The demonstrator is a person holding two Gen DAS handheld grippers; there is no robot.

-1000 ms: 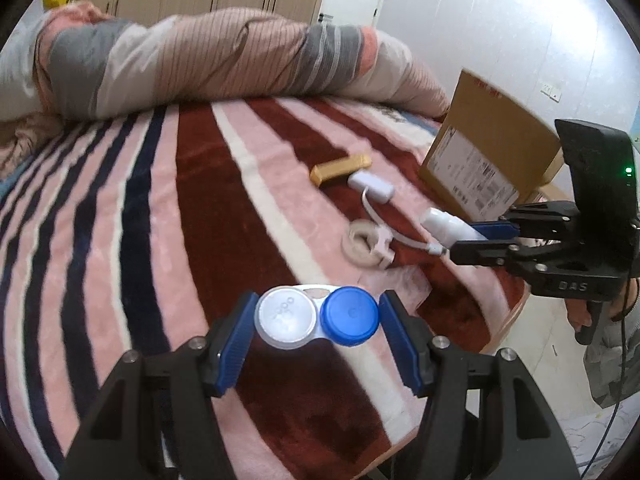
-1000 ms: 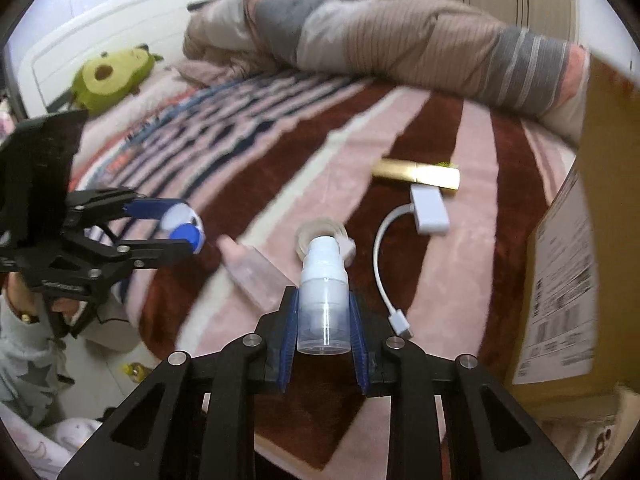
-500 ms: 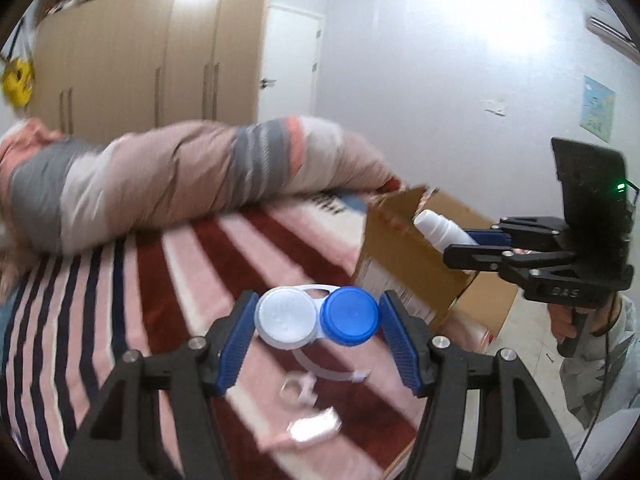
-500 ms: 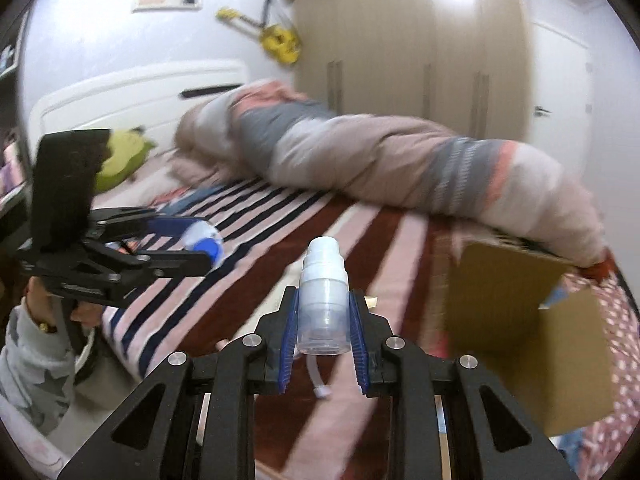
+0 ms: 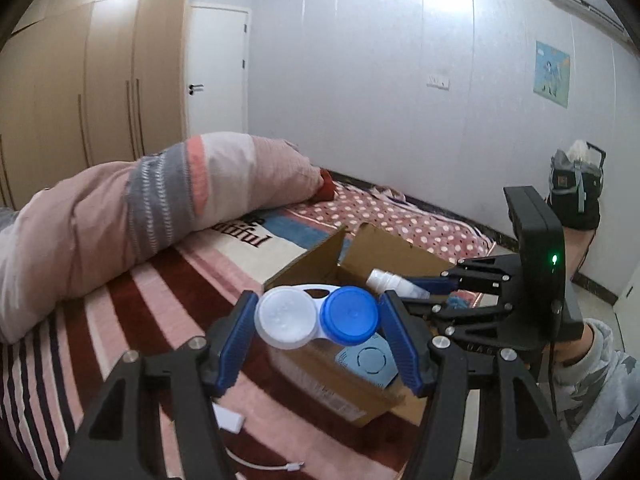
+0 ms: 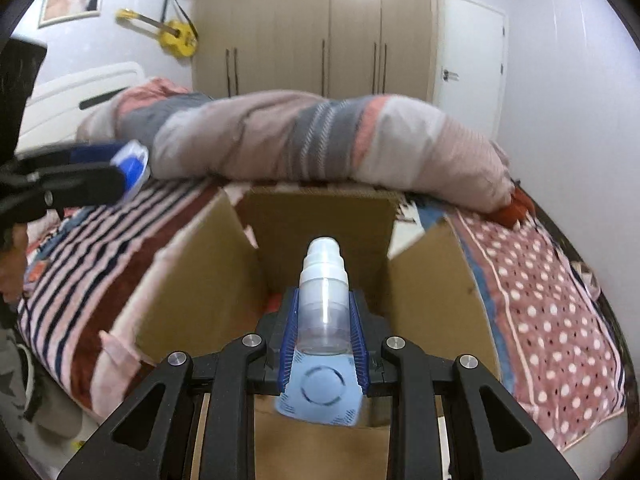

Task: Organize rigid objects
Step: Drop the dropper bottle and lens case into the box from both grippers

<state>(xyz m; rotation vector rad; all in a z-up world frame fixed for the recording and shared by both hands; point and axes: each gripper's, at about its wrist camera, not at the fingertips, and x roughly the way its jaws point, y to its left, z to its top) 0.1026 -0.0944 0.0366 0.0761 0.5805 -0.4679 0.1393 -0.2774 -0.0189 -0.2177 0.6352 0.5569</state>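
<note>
My left gripper (image 5: 318,322) is shut on a contact lens case (image 5: 316,316) with one white cap and one blue cap, held above the near side of an open cardboard box (image 5: 340,372). My right gripper (image 6: 323,306) is shut on a small clear spray bottle (image 6: 323,292) with a white cap, its tip over the box's (image 6: 192,292) opening. In the left wrist view the right gripper (image 5: 412,290) holds the bottle (image 5: 390,282) over the box. The right wrist view shows the left gripper (image 6: 132,168) at the far left with the case.
The box sits on a striped blanket (image 5: 120,320) at the bed's edge. A rolled duvet (image 6: 320,140) lies behind it. A white adapter with cable (image 5: 230,420) lies on the blanket below my left gripper. A blue patterned item (image 6: 320,390) is in the box. A person's sleeve (image 5: 596,380) is at right.
Both grippers have risen off the blanket and swung over to the cardboard box, carrying the lens case and the spray bottle. The loose items on the blanket have dropped out of view.
</note>
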